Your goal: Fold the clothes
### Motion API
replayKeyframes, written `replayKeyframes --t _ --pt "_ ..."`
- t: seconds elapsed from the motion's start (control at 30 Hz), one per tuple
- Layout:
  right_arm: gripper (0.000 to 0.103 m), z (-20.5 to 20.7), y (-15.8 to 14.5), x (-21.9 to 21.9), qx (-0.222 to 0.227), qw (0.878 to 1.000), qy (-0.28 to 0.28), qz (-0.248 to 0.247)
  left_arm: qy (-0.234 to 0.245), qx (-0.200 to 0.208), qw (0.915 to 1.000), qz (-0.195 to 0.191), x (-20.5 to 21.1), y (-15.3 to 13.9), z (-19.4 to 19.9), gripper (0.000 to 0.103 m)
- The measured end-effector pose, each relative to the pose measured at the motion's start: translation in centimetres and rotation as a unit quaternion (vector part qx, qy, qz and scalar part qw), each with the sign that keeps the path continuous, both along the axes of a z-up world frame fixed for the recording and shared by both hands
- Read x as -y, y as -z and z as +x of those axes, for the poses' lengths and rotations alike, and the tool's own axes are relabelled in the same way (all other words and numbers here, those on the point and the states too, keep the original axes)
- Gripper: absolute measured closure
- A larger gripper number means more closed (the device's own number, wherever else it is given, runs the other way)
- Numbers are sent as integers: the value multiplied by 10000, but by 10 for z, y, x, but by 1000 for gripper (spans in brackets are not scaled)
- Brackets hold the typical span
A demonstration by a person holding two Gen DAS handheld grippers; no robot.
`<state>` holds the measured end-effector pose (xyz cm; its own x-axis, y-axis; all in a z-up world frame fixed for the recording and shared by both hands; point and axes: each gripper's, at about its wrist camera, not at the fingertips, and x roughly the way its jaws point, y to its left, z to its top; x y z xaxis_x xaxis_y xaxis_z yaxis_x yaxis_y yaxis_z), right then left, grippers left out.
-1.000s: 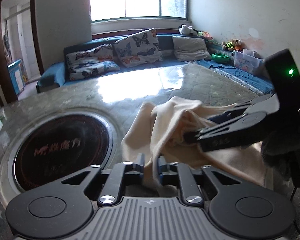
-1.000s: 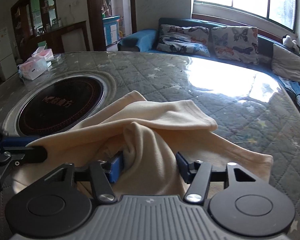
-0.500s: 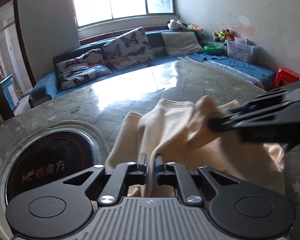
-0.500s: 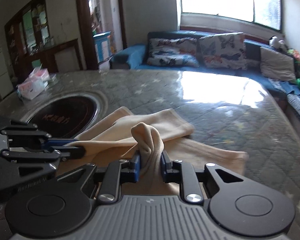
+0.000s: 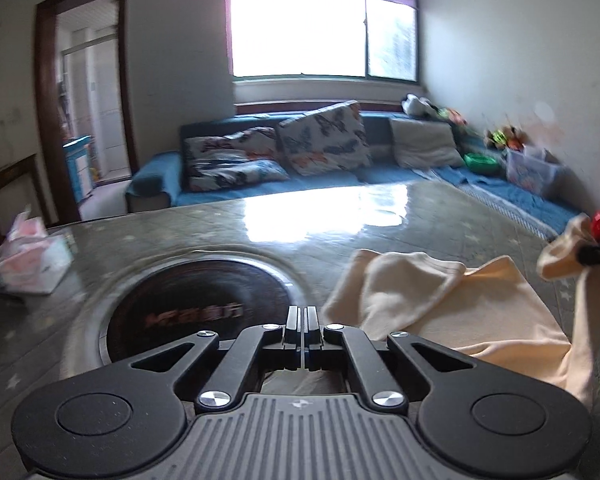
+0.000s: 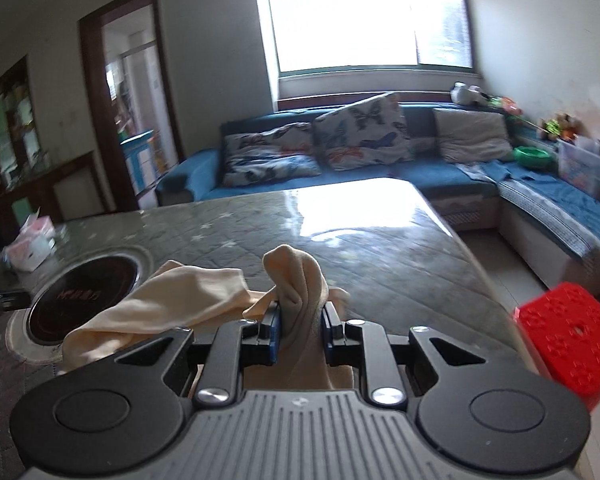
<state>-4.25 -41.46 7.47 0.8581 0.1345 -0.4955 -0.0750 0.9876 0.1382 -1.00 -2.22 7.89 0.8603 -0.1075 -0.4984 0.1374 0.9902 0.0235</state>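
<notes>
On a quilt-patterned table near the inset round cooktop, a cream garment stretches to be spread for folding, its bunched corner clamped in the right gripper, the left gripper fully closed, seemingly pinching a thin edge.

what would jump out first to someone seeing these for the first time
The cream fabric garment, bunched between the right gripper fingers and trailing left across the quilted grey-green table. Next, the round black cooktop disc sunk into the table ahead of the shut left gripper, and the bright red plastic stool at right.
</notes>
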Motion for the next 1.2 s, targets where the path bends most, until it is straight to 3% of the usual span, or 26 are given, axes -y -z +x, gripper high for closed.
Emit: replayKeyframes --t 0.17,0.33,0.6,0.77,0.87,0.93,1.0,1.07,1.2 --pt "84 -28 9 22 -15 9988 434 216 -55 -164 9998 94 -9 7 -13 101" --pt "83 -55 26 34 -244 9957 842 291 241 -166 9994 179 10 9 -9 98" --pt "73 -75 45 58 -470 9869 1533 204 866 -56 9945 583 65 19 20 63" --pt "72 -79 44 68 -434 9839 1719 216 1108 -114 9879 1083 92 39 41 57" --pt "69 -77 44 66 -429 9860 1602 183 1031 -236 9857 1311 97 51 55 57" --pt "68 -73 44 59 -430 9895 1376 137 936 -387 9870 1245 92 55 62 59" --pt "63 -69 43 50 -428 9922 1170 68 875 -498 9886 1118 84 57 66 87" --pt "63 -65 42 38 -409 9945 966 -27 840 -533 9903 972 75 55 67 95" --pt "61 -58 41 19 -394 9968 671 -163 628 -364 9947 723 58 43 54 97"
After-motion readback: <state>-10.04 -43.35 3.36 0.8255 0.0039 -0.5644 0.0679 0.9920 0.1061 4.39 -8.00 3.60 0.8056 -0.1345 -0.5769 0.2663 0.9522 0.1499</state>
